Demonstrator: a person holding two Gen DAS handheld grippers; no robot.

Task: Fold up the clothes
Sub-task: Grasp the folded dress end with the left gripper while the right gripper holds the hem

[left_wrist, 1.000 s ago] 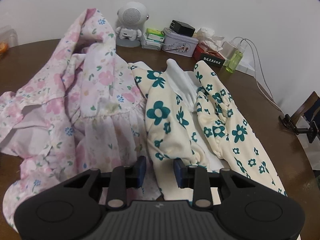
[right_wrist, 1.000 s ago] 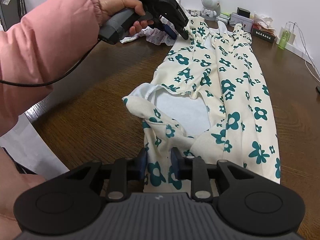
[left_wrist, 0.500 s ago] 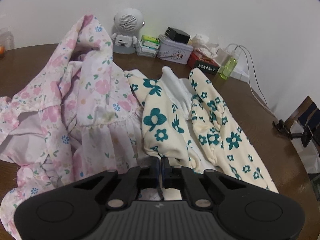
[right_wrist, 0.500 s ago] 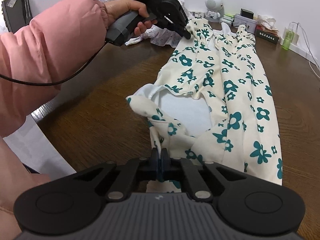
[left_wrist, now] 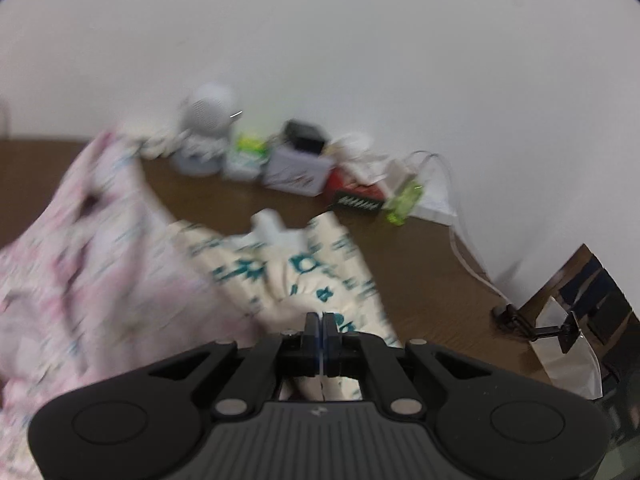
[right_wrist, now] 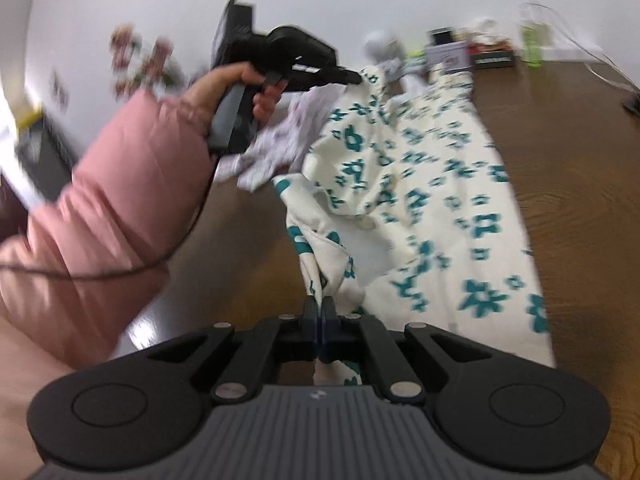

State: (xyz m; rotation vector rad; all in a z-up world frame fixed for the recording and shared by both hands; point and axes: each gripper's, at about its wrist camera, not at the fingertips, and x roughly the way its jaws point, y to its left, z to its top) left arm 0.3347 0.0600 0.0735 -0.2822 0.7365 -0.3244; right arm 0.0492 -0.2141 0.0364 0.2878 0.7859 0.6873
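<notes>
Both grippers clamped on the cream garment, one edge raised for a fold.
Left gripper (left_wrist: 321, 322) is fully closed on the cream teal-flowered garment (right_wrist: 432, 184) at its far end, right gripper (right_wrist: 319, 307) closed on its near corner; the rest lies on the brown surface (right_wrist: 568, 168). Next, probably: carry the edge across evenly. Only the left view shows the pink floral garment (left_wrist: 92, 264) spread alongside; only the right shows the hand (right_wrist: 236, 88).

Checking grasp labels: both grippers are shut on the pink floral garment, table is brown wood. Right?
Not quite. Both the left gripper and right gripper are shut on the cream garment with teal flowers, as each wrist view shows. The pink floral garment lies beside it, ungripped. The table is brown wood.
</notes>
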